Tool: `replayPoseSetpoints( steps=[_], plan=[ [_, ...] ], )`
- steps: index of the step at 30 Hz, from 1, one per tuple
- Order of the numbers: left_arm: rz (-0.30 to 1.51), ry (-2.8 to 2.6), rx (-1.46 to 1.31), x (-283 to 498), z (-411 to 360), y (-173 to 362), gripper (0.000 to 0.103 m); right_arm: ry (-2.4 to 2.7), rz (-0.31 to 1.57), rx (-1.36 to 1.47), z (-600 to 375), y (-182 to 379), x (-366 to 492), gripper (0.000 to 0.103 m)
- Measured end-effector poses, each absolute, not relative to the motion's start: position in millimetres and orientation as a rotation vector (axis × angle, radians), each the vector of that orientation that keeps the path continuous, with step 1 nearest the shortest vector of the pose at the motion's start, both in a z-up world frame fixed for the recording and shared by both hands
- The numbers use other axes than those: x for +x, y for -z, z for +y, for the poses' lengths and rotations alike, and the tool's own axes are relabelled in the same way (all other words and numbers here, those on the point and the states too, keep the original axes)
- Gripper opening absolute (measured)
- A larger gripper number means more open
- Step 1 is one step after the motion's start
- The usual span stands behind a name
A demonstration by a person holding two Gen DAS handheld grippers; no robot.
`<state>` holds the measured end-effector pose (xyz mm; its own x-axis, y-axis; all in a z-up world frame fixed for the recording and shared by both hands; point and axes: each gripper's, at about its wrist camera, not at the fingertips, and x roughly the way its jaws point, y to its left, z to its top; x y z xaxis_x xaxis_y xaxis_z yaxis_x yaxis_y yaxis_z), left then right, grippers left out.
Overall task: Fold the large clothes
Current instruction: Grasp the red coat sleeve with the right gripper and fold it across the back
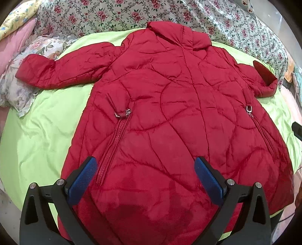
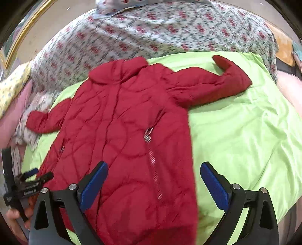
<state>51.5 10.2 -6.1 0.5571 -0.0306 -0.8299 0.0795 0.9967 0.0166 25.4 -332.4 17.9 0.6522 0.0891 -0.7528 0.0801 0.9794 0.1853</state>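
Note:
A large red quilted coat (image 1: 169,105) lies spread flat on a lime green sheet (image 1: 41,132), collar at the far end, both sleeves out to the sides. Its right sleeve cuff (image 1: 264,75) is bent back. My left gripper (image 1: 145,164) is open and empty above the coat's lower hem. In the right wrist view the coat (image 2: 117,128) lies left of centre, and my right gripper (image 2: 153,169) is open and empty over the coat's lower right edge. The left gripper (image 2: 32,179) shows at the far left of that view.
A floral quilt (image 1: 113,17) is bunched behind the coat's collar. A floral pillow (image 1: 22,83) lies under the left sleeve, with pink bedding (image 1: 13,41) beyond. Bare green sheet (image 2: 245,132) stretches to the coat's right.

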Motion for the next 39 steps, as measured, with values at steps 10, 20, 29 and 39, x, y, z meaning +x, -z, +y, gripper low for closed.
replayPoseSetpoints(
  steps=[10,20,29,39],
  plan=[
    [0.986,0.077,-0.007,76,17,5,0.103,0.105,0.83,0.235,-403,-21,78,0.099],
    [1.007,0.097,-0.002,94,7,9,0.103,0.282,0.815,0.312,-497,-12,163,0.097],
    [1.041,0.07,-0.013,104,12,21,0.103,0.421,0.837,0.243,-535,8,258,0.089],
    [1.071,0.082,-0.031,106,12,29,0.103,0.312,0.834,0.272,-521,23,256,0.014]
  ],
)
